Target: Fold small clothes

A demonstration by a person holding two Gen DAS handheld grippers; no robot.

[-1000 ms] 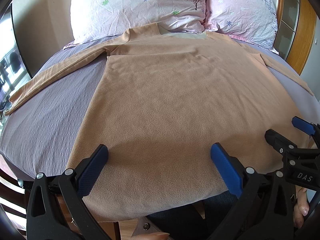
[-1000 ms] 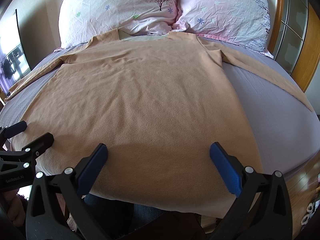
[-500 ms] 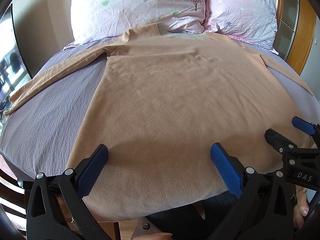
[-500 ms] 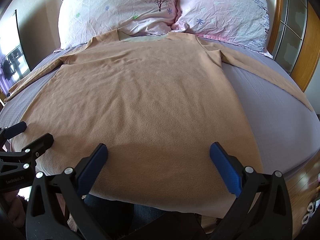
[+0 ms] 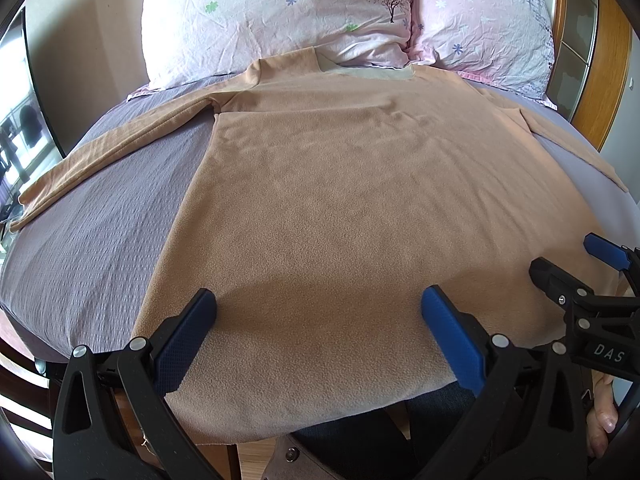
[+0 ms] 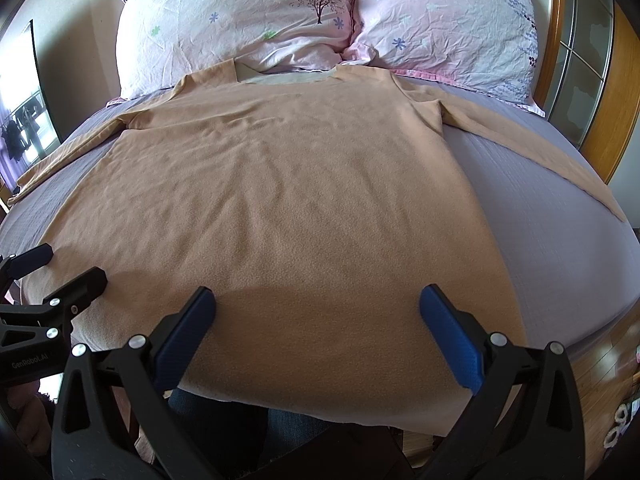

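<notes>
Both grippers' jaws gape wide above the shirt, holding nothing.

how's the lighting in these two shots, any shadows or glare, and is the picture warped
Left wrist view: soft daylight, a gripper shadow on the shirt hem, bright glare at the left window, strong fisheye bending of the bed. Right wrist view: same shadow between the jaws, blown-out window at the left edge, dark corners.

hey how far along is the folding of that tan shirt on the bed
Done: the tan shirt lies spread flat on the purple bedsheet, both sleeves stretched out to the sides, collar toward the pillows.
In hand: nothing. The left gripper and right gripper are both open near the hem, gripping no fabric.
Left: every fold. No sleeve or side is turned in yet.
</notes>
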